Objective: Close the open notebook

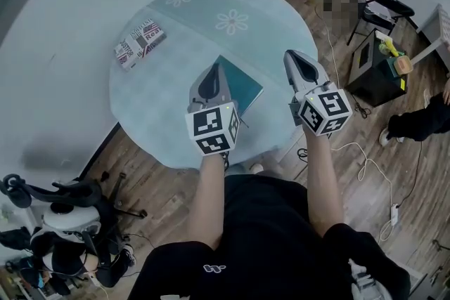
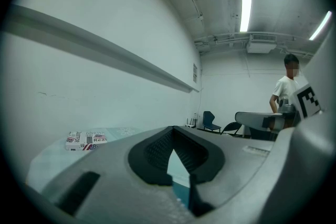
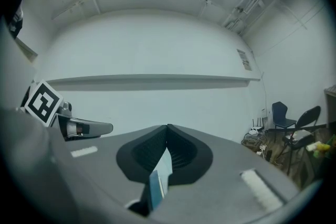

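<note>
Over the table (image 1: 165, 46): left gripper (image 1: 212, 75) above the notebook (image 1: 246, 88), right gripper (image 1: 298, 65) at the rim, both with fingers together.

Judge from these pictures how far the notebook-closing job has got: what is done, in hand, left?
Done, apparently: the notebook lies flat on the table showing only its teal cover, no pages, partly behind the left gripper. In hand: nothing; that gripper and the right gripper hover, fingers together, empty. Left: likely only pulling away.
</note>
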Demonstrator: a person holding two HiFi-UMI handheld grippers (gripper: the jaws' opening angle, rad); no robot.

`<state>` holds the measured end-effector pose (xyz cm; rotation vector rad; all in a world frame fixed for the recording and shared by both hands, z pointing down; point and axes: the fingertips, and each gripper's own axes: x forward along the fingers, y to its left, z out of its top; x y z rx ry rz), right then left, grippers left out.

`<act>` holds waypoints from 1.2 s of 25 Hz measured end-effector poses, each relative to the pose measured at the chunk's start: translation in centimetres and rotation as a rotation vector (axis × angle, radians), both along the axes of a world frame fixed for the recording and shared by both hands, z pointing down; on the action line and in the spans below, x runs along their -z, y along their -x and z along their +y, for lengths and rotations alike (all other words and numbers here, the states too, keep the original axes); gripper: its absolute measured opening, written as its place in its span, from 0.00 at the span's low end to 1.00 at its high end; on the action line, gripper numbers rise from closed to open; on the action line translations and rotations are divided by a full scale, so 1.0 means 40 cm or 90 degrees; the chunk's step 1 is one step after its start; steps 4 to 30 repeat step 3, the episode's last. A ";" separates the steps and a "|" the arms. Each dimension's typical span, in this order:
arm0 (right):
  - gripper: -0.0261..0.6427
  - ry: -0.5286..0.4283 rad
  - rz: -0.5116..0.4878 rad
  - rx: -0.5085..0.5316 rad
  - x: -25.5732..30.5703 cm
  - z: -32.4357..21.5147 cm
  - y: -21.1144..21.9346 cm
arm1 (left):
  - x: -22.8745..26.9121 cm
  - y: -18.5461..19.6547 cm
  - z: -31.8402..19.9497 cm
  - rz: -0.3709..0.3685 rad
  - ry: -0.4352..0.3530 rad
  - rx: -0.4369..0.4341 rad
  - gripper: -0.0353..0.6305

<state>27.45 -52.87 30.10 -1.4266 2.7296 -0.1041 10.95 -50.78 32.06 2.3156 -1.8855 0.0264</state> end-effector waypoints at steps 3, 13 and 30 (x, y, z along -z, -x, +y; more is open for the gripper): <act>0.06 0.001 0.010 0.007 -0.012 0.004 0.002 | -0.013 -0.001 0.001 0.002 0.005 0.003 0.06; 0.06 0.001 0.010 0.007 -0.012 0.004 0.002 | -0.013 -0.001 0.001 0.002 0.005 0.003 0.06; 0.06 0.001 0.010 0.007 -0.012 0.004 0.002 | -0.013 -0.001 0.001 0.002 0.005 0.003 0.06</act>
